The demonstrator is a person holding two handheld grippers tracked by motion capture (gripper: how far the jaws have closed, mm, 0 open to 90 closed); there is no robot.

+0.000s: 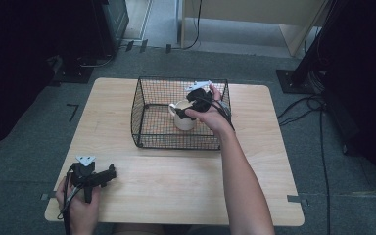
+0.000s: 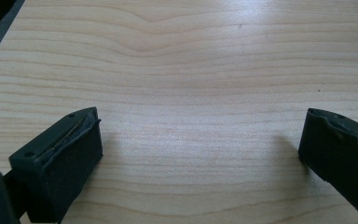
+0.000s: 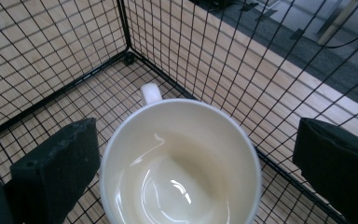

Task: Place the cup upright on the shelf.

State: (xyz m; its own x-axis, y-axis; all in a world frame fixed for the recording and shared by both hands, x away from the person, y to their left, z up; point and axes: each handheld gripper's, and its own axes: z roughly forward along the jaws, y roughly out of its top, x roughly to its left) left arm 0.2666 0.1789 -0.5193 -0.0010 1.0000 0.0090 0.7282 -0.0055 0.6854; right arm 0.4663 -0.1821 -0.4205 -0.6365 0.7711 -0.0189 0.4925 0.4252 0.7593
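- The cream mug [image 3: 182, 163] stands upright inside the black wire basket [image 1: 147, 134], toward the basket's right side, its mouth facing up.
- The right gripper [image 3: 196, 154] hangs over the mug from above; its jaws are spread wide, one on each side of the rim. In the right gripper view, the left jaw looks close to the rim and the right jaw stands apart from it; contact cannot be told.
- The mug's handle [image 1: 172, 106] points toward the basket's left wall; in the right gripper view it points away from the camera.
- The left gripper [image 2: 200, 154] rests at the table's near left corner, jaws wide apart over bare wood.
- The light wooden table [image 1: 176, 186] stands on grey carpet [image 1: 39, 112]; the basket sits at the middle of its far half. Black cables [image 1: 318, 127] trail on the floor to the right.
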